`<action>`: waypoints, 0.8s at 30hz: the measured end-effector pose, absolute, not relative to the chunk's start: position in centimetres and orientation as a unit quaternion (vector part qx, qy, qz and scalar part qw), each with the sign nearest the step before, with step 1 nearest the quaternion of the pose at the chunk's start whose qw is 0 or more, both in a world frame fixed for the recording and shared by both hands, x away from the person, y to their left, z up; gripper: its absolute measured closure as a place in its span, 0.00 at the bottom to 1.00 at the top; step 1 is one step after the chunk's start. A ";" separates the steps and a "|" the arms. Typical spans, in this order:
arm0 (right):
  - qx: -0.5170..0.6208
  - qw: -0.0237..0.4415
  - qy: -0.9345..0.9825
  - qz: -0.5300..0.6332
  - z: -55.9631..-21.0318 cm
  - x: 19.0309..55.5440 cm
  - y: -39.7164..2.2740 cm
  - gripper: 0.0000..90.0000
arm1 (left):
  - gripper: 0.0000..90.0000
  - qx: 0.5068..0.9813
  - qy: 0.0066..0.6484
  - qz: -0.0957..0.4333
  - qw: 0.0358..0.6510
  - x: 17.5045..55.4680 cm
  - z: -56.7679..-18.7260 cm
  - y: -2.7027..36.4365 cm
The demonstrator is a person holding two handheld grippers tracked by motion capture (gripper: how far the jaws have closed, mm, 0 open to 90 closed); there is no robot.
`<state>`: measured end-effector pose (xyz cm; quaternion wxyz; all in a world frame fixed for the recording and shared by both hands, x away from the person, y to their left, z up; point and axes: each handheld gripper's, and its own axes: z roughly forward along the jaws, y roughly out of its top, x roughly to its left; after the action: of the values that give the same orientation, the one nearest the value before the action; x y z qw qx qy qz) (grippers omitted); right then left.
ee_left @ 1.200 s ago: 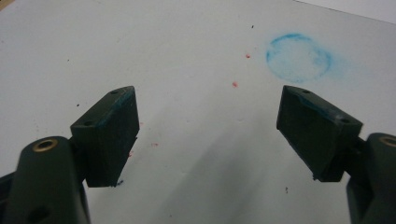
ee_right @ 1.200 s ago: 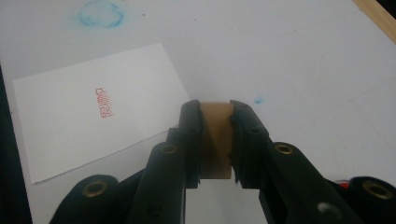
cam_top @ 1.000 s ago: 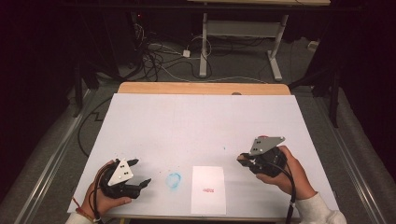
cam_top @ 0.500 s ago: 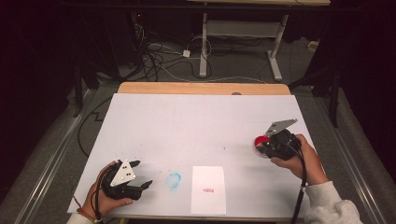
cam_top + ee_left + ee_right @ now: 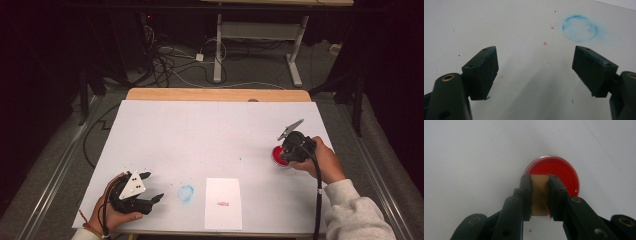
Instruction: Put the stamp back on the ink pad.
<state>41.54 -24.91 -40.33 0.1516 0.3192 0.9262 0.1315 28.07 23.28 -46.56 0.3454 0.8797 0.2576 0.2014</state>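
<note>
High view: right gripper (image 5: 286,150), pinching a wooden stamp (image 5: 539,195), has moved onto the red ink pad (image 5: 280,156), likely inking; left gripper (image 5: 150,192) spread.

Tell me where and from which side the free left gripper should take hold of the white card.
Grip the white card by its near short edge, from the person's side. It lies flat on the table, offering only edges, and that one reaches the table's front. The open left gripper sits beside it, past the blue ring mark.

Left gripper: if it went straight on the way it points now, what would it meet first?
Probably the blue ring stain on the white table sheet; the open left gripper holds nothing. Depth is unclear.
</note>
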 end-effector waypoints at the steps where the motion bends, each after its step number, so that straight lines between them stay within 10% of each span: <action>1: 0.322 0.153 0.926 0.127 -40.5 41.8 -24.9 0.85 | 0.23 0.880 0.257 0.201 0.345 28.1 -46.6 23.3; 24: 0.327 0.142 0.929 0.096 -41.4 43.0 -24.9 0.85 | 0.23 0.880 0.260 0.200 0.343 28.1 -46.7 23.3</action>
<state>43.04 -24.92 -41.41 0.1418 0.3272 0.9293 0.0961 28.14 23.30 -46.65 0.3426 0.8802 0.2604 0.2001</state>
